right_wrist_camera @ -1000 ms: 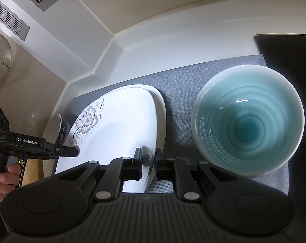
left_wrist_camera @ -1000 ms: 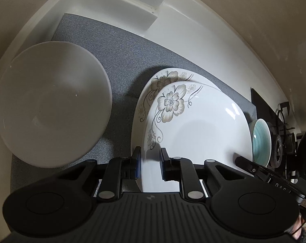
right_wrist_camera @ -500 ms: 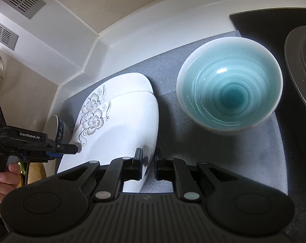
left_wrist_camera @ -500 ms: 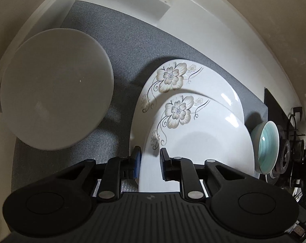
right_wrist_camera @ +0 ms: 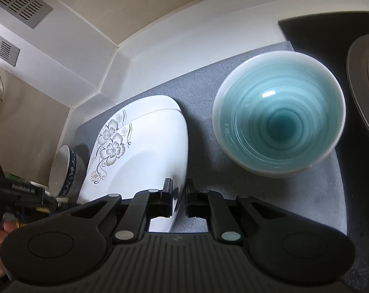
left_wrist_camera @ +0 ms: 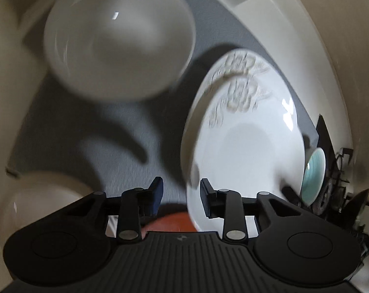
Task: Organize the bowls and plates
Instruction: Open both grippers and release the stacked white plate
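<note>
Two white flower-patterned plates (right_wrist_camera: 145,151) lie stacked on a grey mat (right_wrist_camera: 269,195); the stack also shows in the left wrist view (left_wrist_camera: 247,151). My right gripper (right_wrist_camera: 179,197) is still closed on the top plate's right rim. My left gripper (left_wrist_camera: 180,197) is open, just left of the stack's rim, holding nothing. A teal bowl (right_wrist_camera: 279,127) sits right of the stack. A large white bowl (left_wrist_camera: 118,39) sits at the far left. A blue-patterned bowl (right_wrist_camera: 64,171) stands left of the plates.
A white counter ledge (right_wrist_camera: 184,56) borders the mat at the back. A dark stovetop (right_wrist_camera: 330,24) with a grey pan (right_wrist_camera: 364,85) lies at the right. Another pale bowl (left_wrist_camera: 43,205) is at lower left in the left wrist view.
My left gripper has opened, let go of the top plate and swung left and back. The top plate now rests on the lower one. The right gripper keeps its grip.
</note>
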`<state>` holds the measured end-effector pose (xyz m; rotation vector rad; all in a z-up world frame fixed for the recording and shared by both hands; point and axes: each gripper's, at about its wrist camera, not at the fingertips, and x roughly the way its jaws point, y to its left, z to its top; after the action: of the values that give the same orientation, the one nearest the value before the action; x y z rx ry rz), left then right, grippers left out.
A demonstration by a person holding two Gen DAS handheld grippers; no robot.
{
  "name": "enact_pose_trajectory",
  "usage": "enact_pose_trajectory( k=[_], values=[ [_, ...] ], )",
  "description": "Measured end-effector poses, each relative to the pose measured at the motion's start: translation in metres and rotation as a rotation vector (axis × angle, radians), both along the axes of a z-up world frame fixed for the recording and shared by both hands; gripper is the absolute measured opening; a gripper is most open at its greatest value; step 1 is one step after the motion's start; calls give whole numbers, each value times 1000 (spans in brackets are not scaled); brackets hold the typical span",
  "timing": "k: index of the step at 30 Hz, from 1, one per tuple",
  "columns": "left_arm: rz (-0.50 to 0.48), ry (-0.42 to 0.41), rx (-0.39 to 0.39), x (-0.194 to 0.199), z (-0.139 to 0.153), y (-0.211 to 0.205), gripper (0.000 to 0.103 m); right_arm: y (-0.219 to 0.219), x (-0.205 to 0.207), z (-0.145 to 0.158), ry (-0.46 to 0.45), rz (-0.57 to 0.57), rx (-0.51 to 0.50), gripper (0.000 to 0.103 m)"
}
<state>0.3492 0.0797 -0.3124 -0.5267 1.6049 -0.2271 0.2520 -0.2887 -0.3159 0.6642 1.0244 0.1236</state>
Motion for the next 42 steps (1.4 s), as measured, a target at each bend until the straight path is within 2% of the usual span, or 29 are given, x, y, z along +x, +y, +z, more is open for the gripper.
enact_pose_trajectory(
  k=[2,3,4,8,12,18,20,21,23,24,25,26,29,39,40,42],
  values=[
    [-7,-9,-26,-9,-5,-3,31,1,3,1,-2,7,-7,8],
    [-13,-30,-34,-12,-5,-6,19,2,5,1,3,10,-18,8],
    [-19,-66,-47,-15,-3,-8,13,2,7,0,9,10,-23,8],
    [-48,-149,-13,-21,2,-18,14,0,11,-6,26,2,-16,9],
    [-27,-155,-15,-27,0,-17,14,-3,20,-9,40,-5,4,9],
    [6,-154,-28,-35,-3,-19,13,-5,17,-13,78,-22,43,20],
    [7,-151,-32,-35,-3,-21,13,0,3,-7,83,-14,18,33],
    [4,-150,-34,-37,-3,-19,13,2,-4,-4,79,-11,14,34],
    [5,-151,-36,-37,-4,-21,13,6,-18,1,70,-11,12,32],
    [4,-152,-35,-35,-5,-23,13,8,-22,2,65,-3,14,25],
    [2,-153,-34,-35,-4,-21,13,10,-25,3,47,9,29,11],
    [-1,-153,-32,-34,-3,-21,13,12,-24,5,40,17,17,11],
    [-8,-156,-8,-29,-2,-21,14,20,-16,7,38,45,-50,11],
    [-30,-191,10,-31,0,-26,15,26,-12,10,12,56,-108,14],
    [-38,-204,21,-31,2,-27,16,27,-13,11,4,63,-115,17],
    [-50,-231,52,-33,8,-28,16,28,-15,12,3,50,-138,29]
  ],
)
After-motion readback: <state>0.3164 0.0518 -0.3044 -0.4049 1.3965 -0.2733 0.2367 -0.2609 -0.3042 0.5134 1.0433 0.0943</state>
